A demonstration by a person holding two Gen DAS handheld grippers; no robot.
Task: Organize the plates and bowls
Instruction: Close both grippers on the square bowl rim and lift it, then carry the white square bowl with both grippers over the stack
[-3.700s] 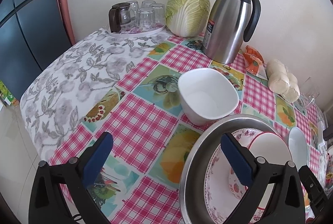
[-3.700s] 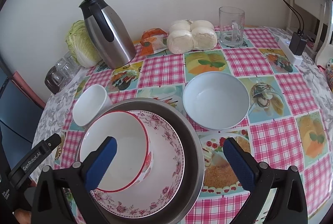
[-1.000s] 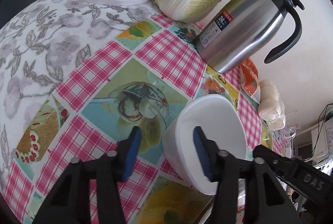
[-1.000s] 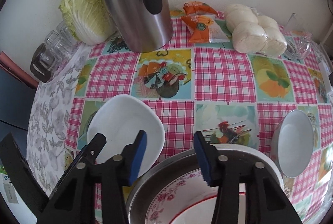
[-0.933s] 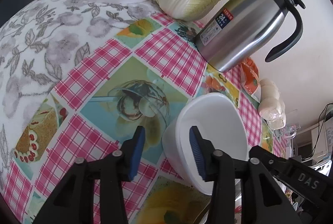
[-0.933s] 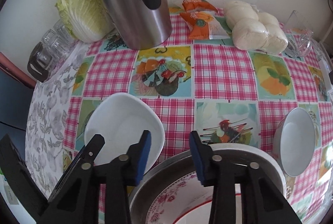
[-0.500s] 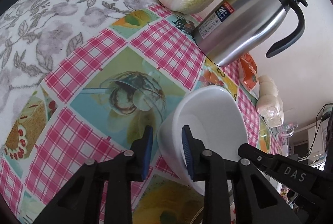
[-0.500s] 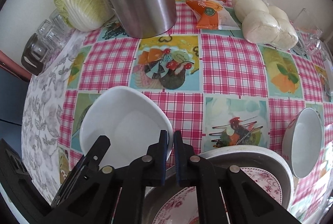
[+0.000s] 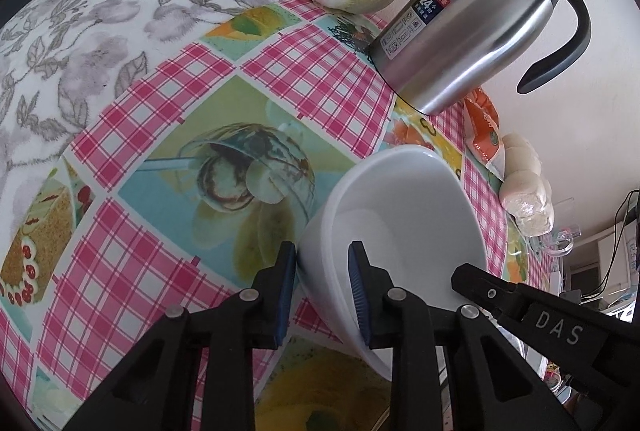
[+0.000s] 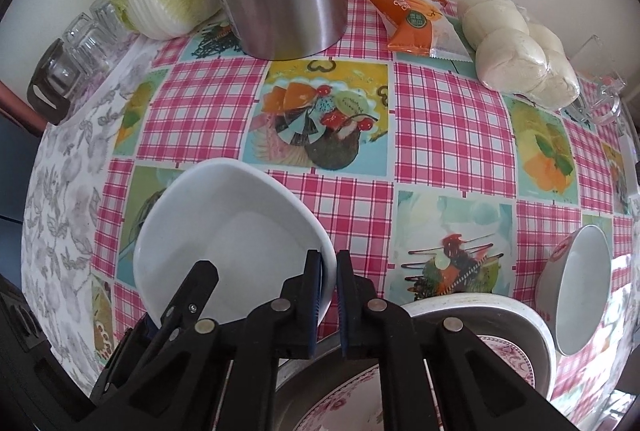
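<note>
Both grippers on the white bowl (image 9: pixel 404 227)
Left gripper (image 9: pixel 322 291) clamps its near rim; right gripper (image 10: pixel 329 291) pinches the rim opposite.

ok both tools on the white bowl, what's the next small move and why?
Probably lift it straight up, level. The left tool pinches the white bowl's near wall and the right tool its rim on the other side; the metal basin of dishes sits right beside it.
</note>
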